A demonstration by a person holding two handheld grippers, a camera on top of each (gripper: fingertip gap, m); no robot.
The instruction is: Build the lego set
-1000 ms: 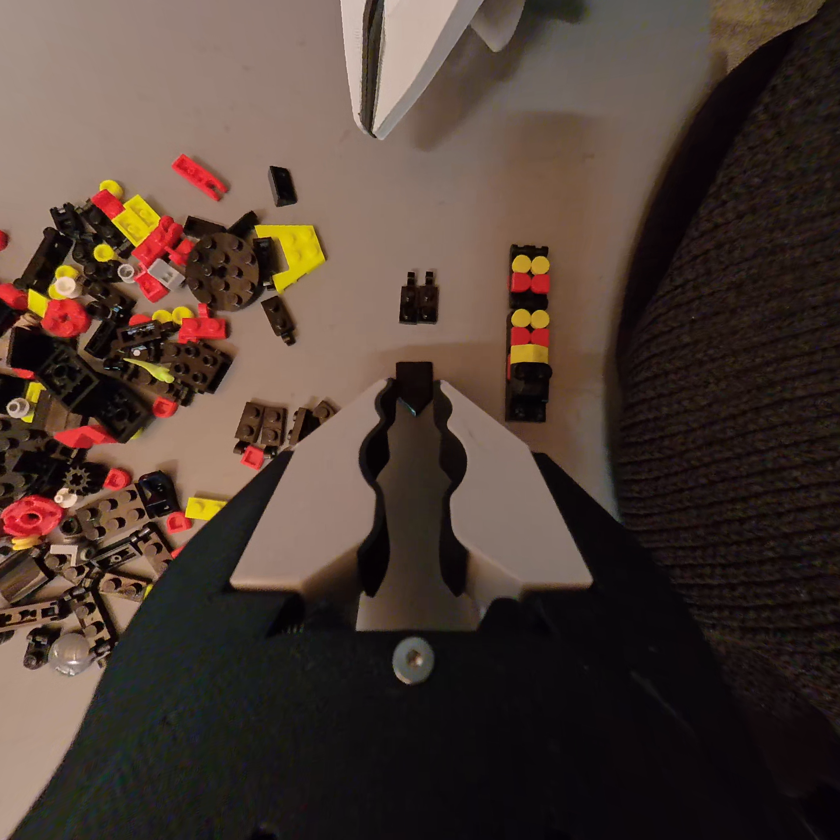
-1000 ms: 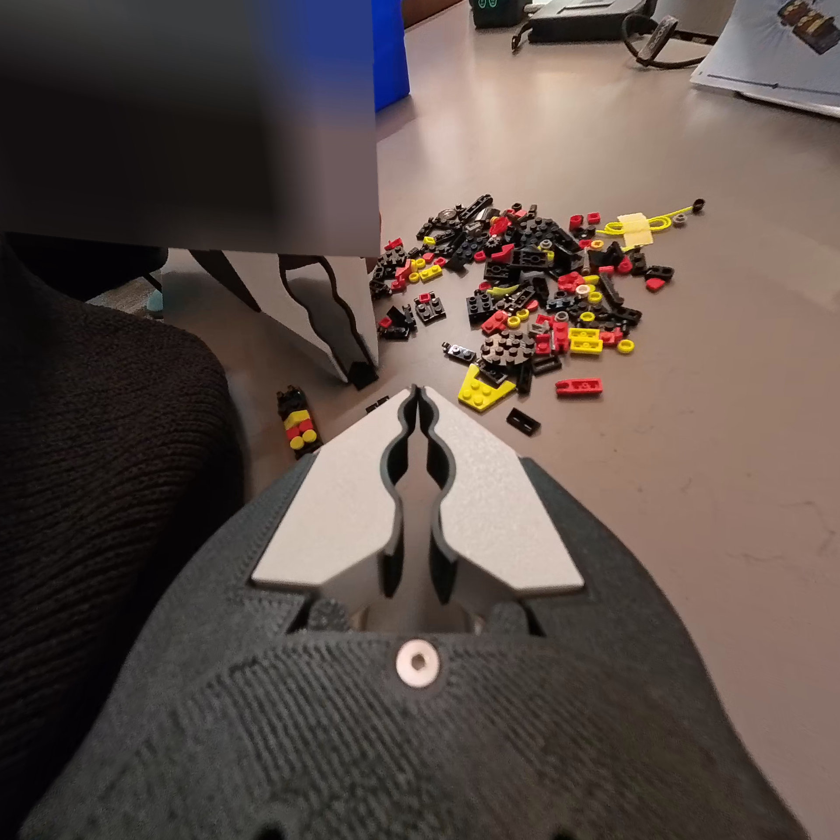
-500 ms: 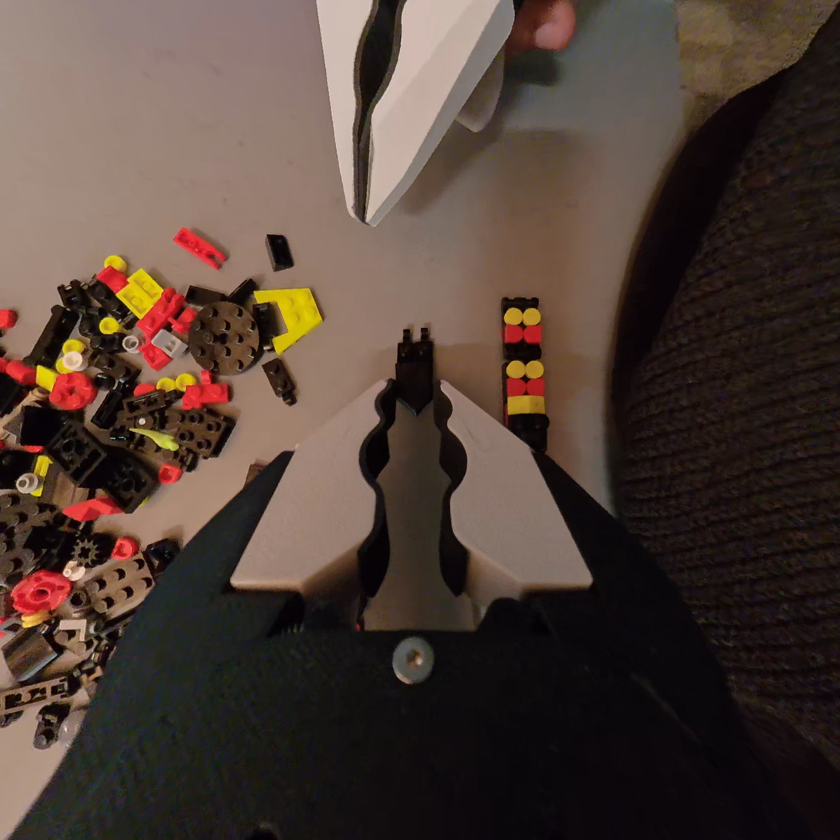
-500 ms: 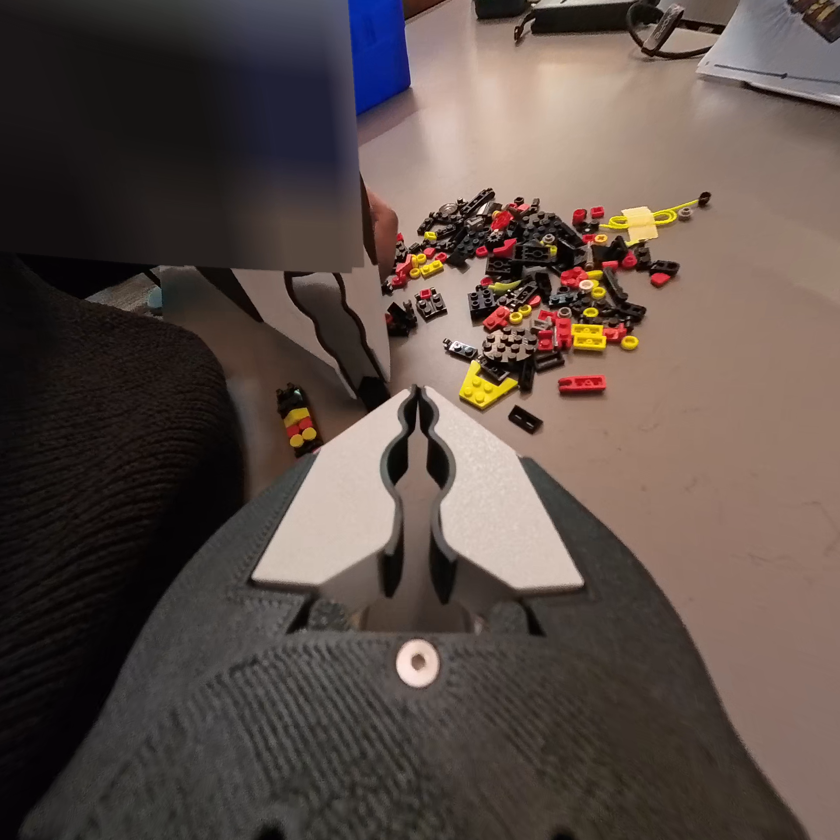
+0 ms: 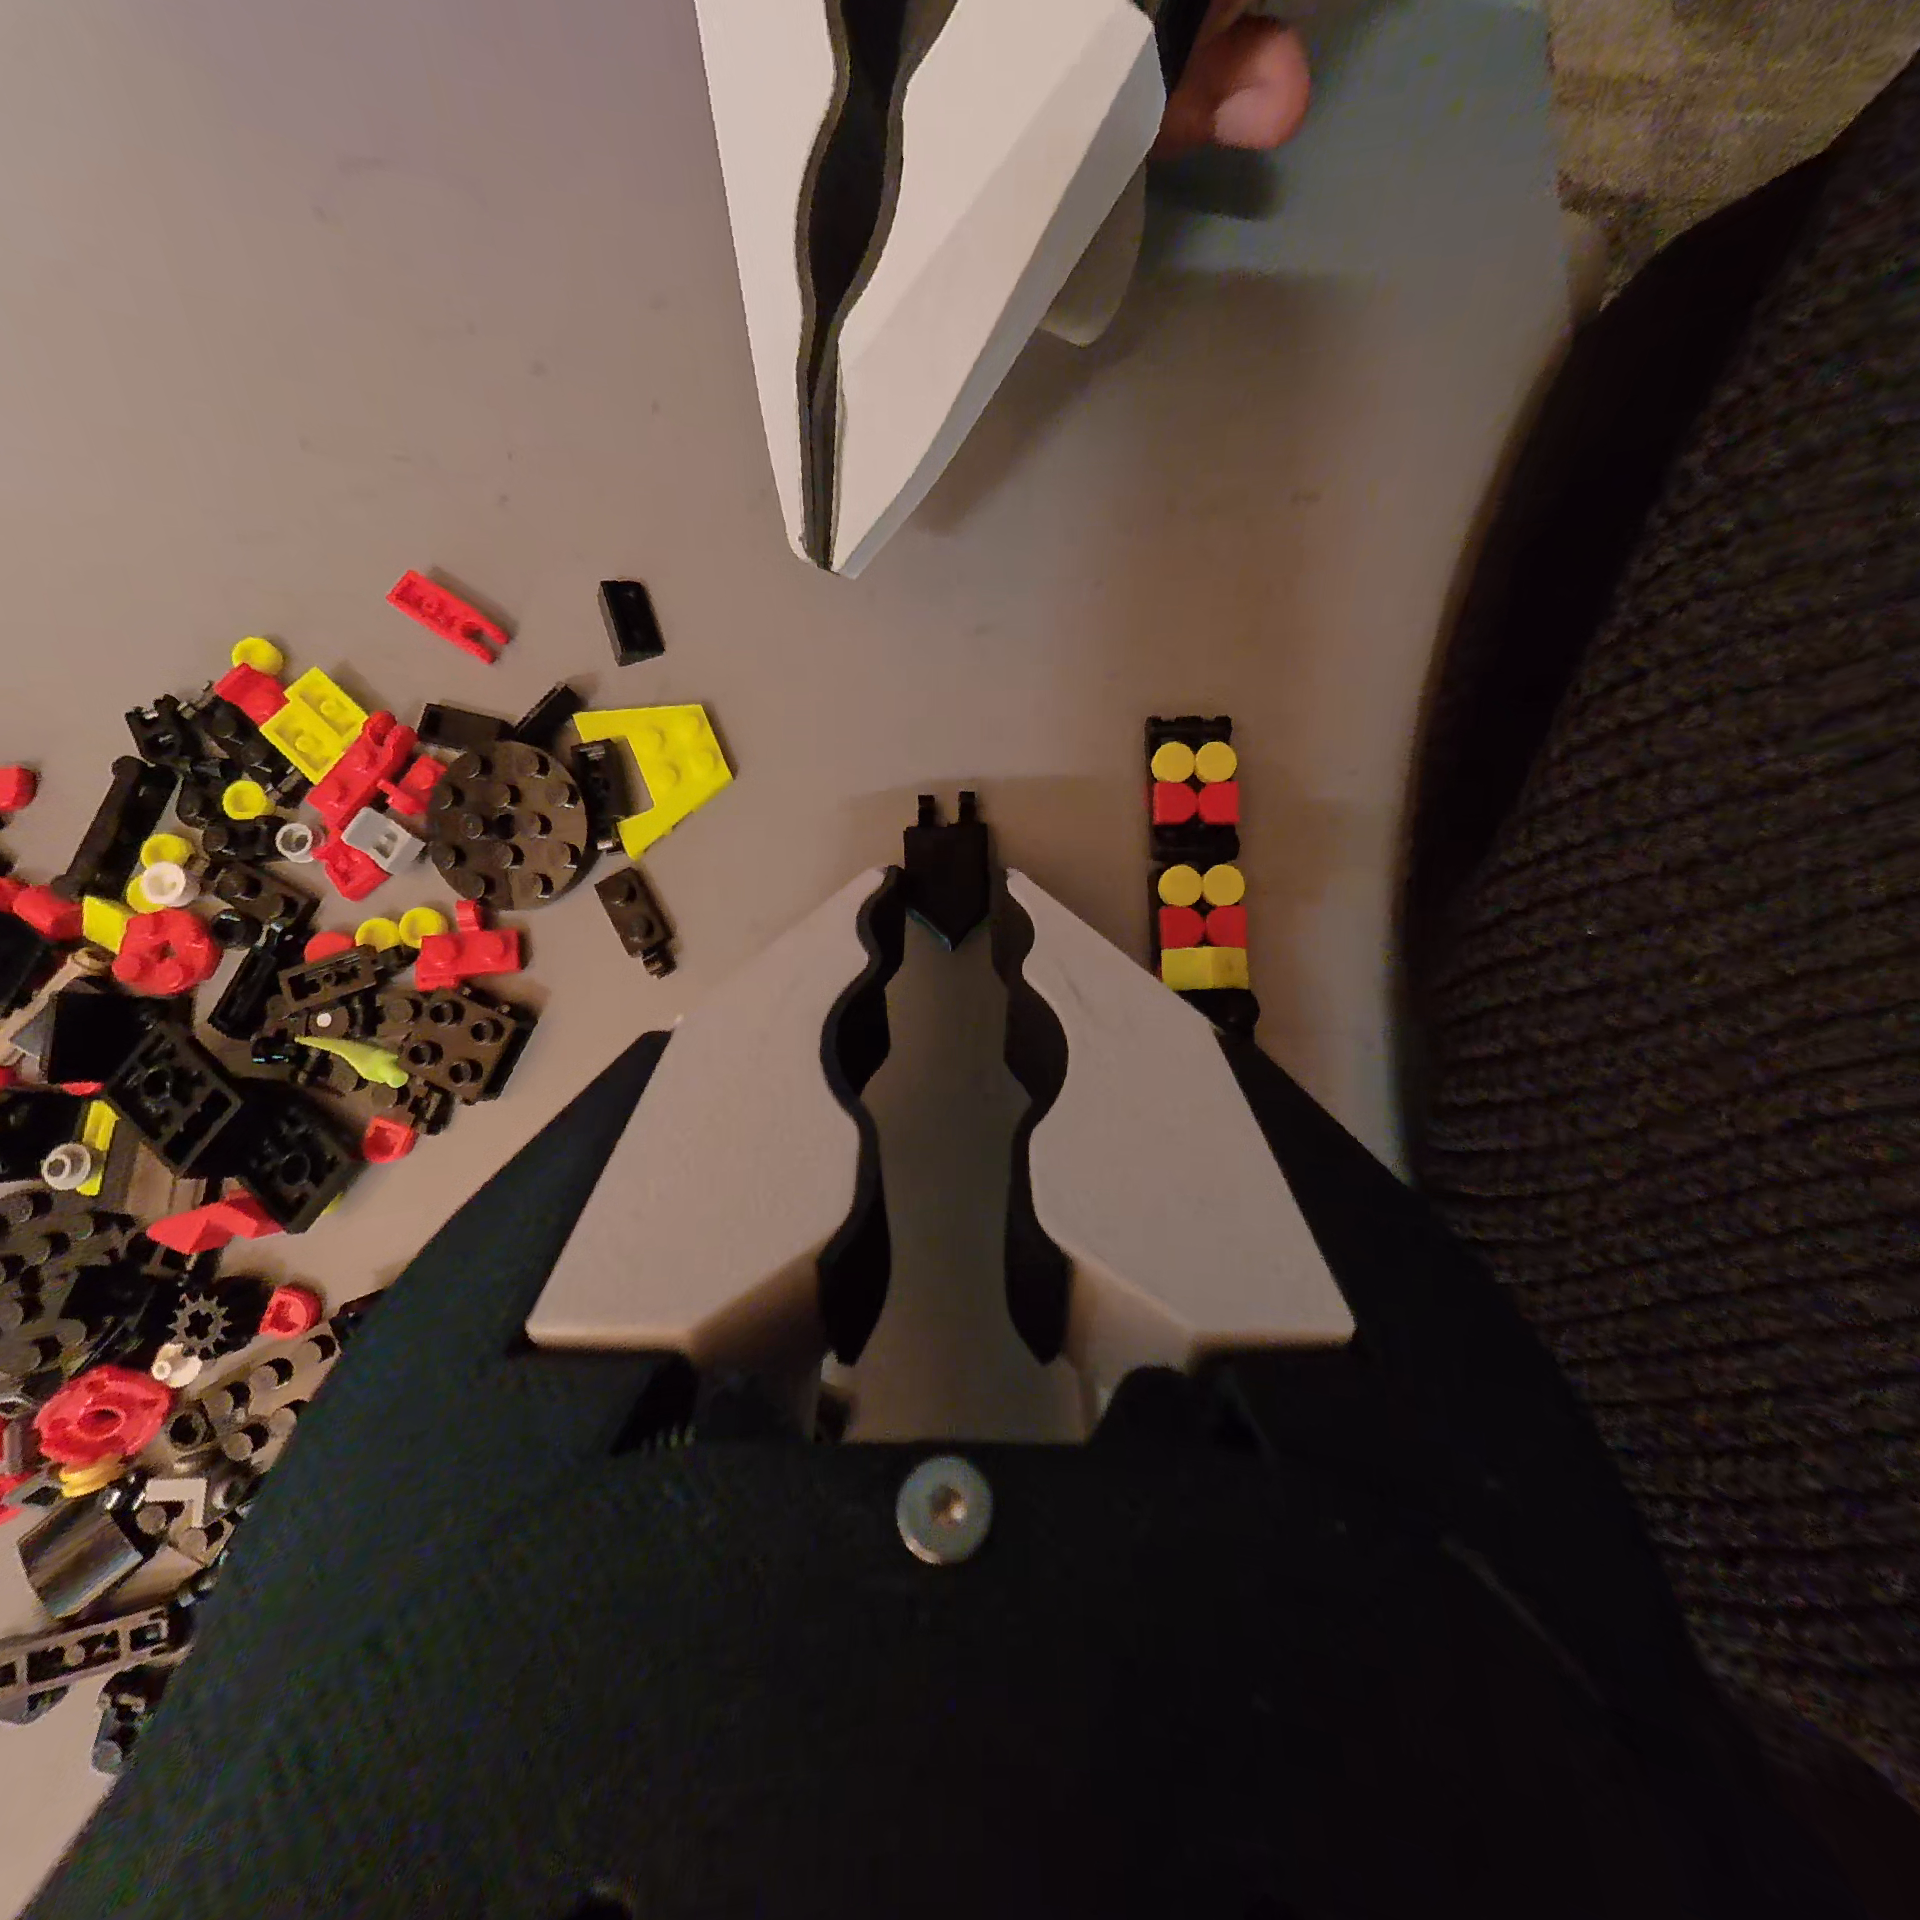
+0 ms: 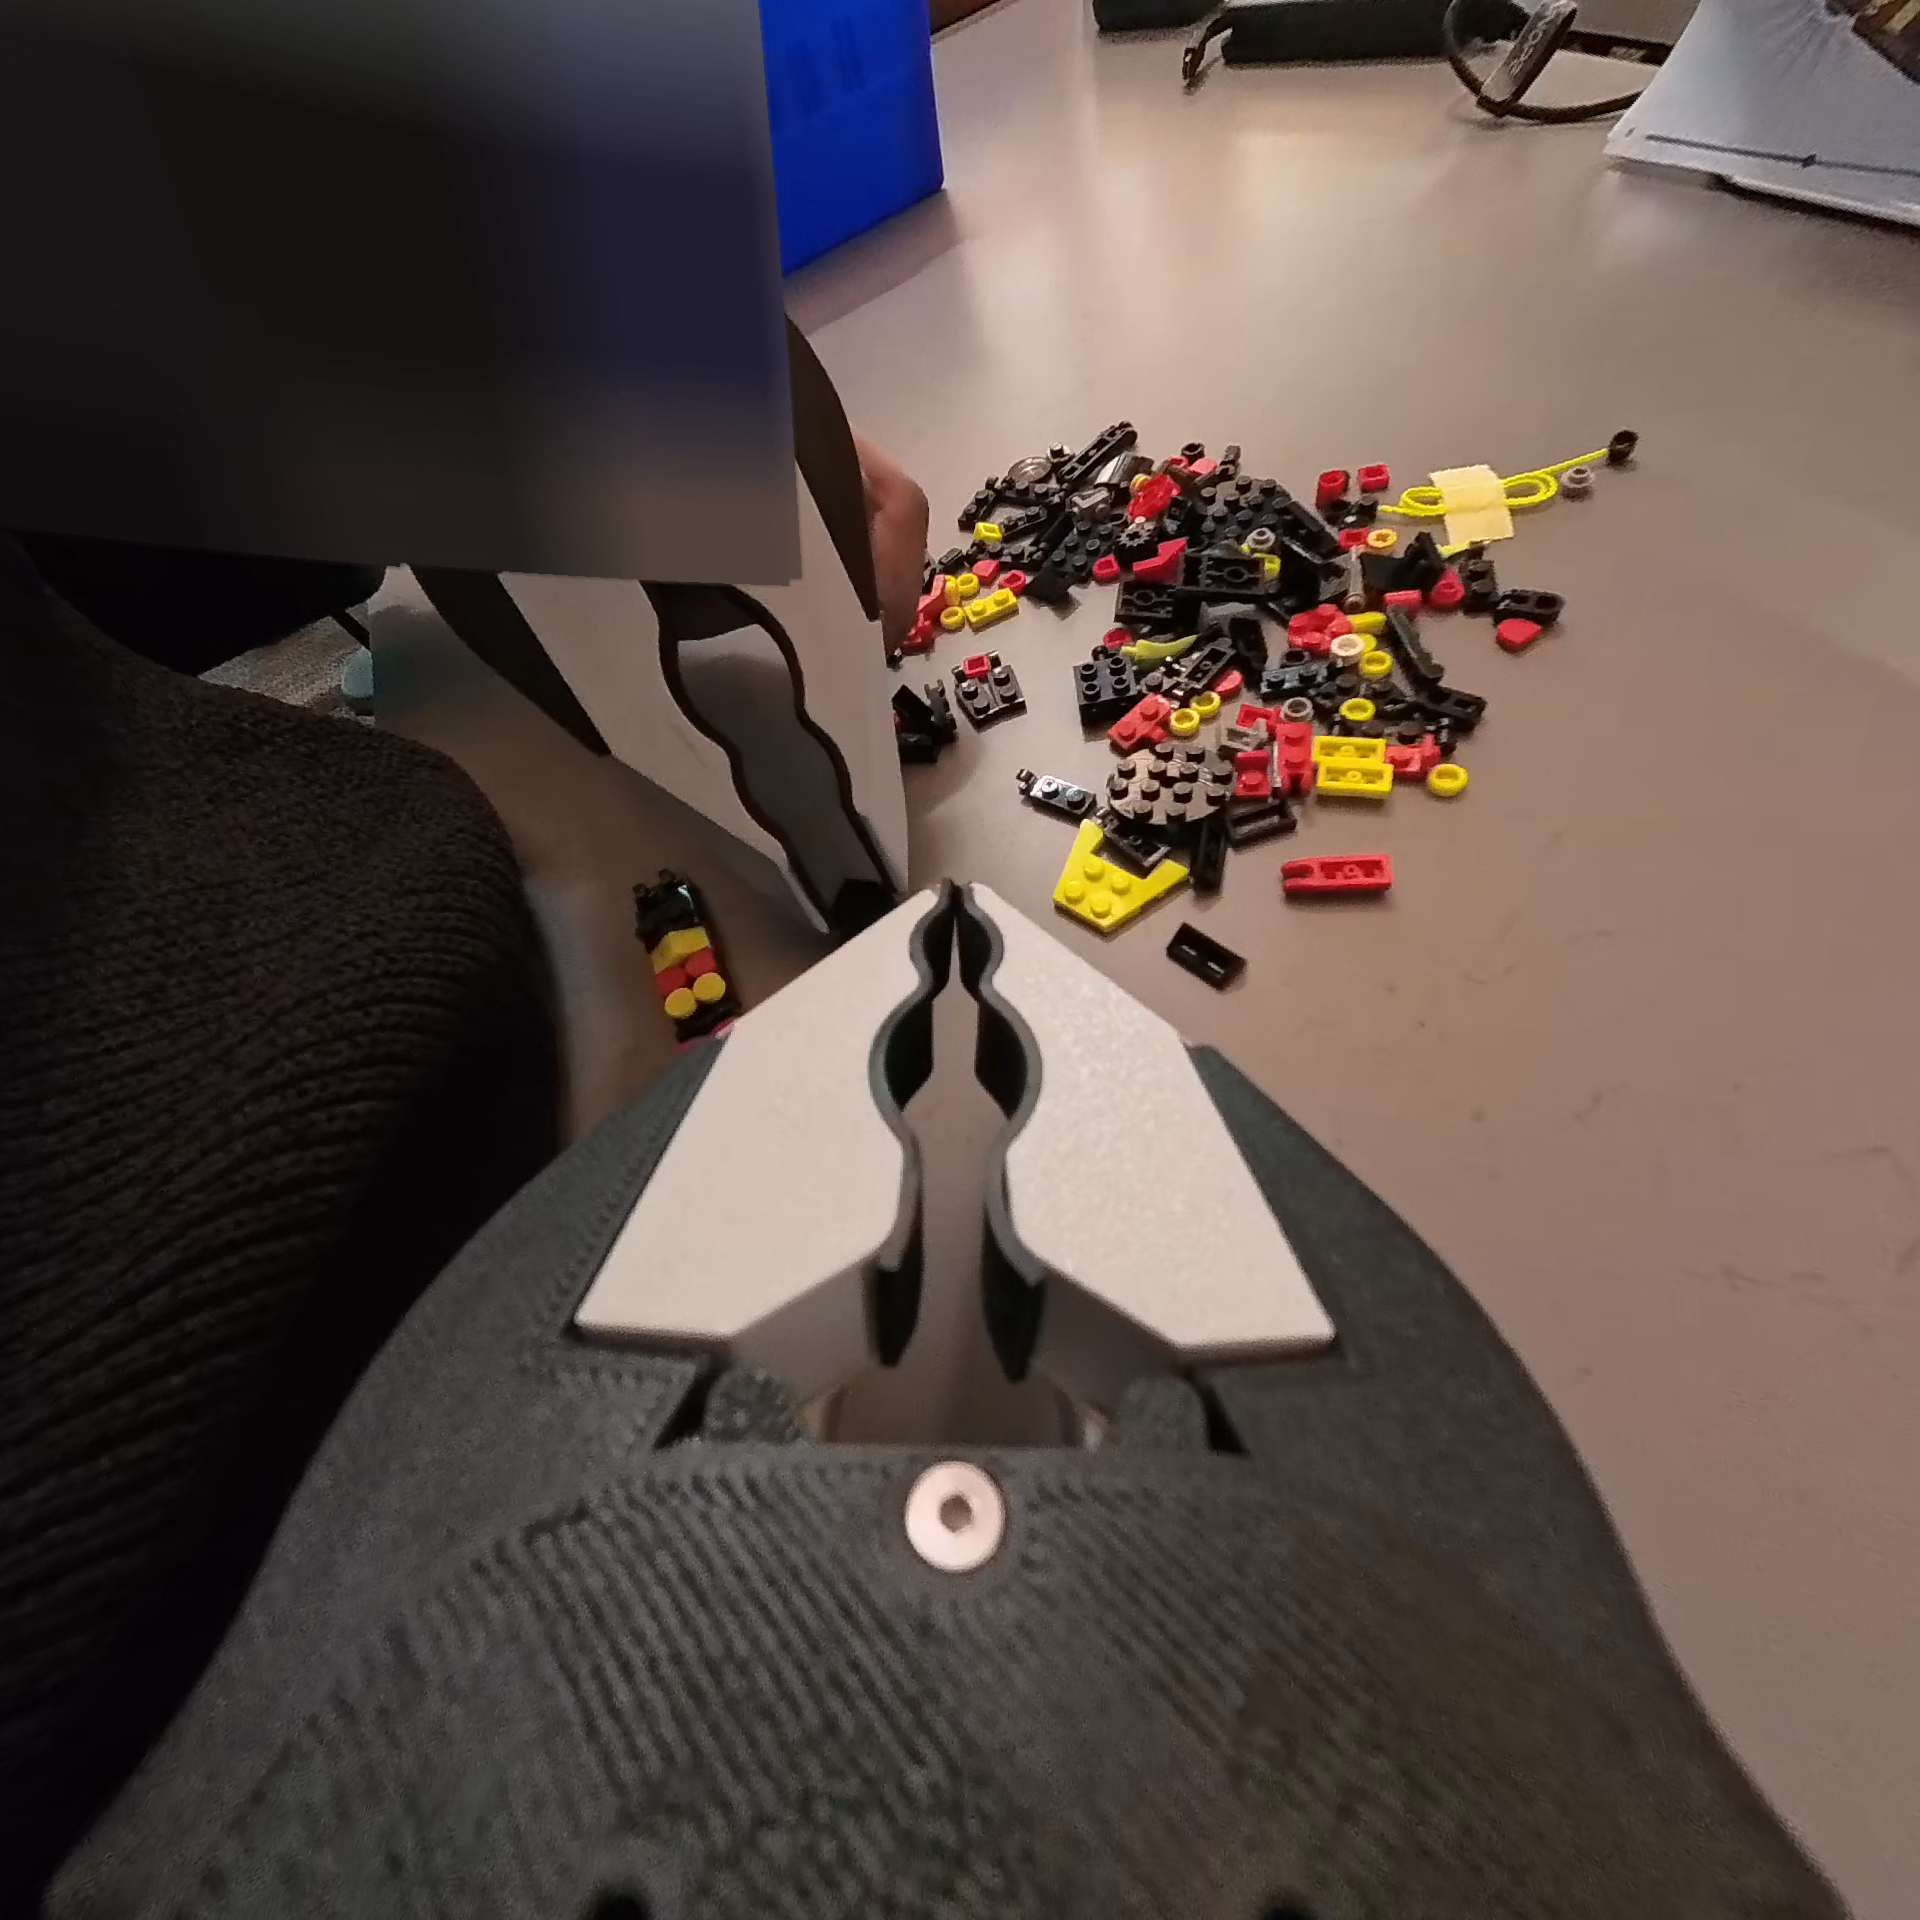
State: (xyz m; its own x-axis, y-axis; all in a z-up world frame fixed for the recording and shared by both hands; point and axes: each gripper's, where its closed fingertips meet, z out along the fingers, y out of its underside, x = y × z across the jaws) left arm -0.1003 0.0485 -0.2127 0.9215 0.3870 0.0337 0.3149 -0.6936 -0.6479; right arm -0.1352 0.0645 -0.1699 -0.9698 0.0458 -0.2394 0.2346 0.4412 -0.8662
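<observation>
My left gripper [image 5: 945, 883] is shut on a small black piece [image 5: 943, 902] and holds it low over the grey table [image 5: 416, 312]. Just ahead of its tips, two black prongs of a small clip piece [image 5: 945, 805] show on the table; the rest is hidden under the held piece. A built black strip with yellow and red studs [image 5: 1193, 862] lies right of the tips and shows in the right wrist view [image 6: 688, 961]. My right gripper [image 6: 954, 896] is shut and empty; it points down opposite [image 5: 826, 556]. The left fingertips [image 6: 831, 883] show beside it.
A pile of loose black, red and yellow bricks [image 5: 312, 935] lies to the left [image 6: 1247, 644]. A dark knitted sleeve [image 5: 1683, 935] fills the right side. A blue box [image 6: 852, 125], a booklet [image 6: 1787, 135] and a cable [image 6: 1517, 62] stand at the far end. The left gripper's tips are roughly 6 cm from the right gripper's.
My left gripper has moved forward with the black piece until it covers the clip piece on the table. My right gripper has come closer from the far side.
</observation>
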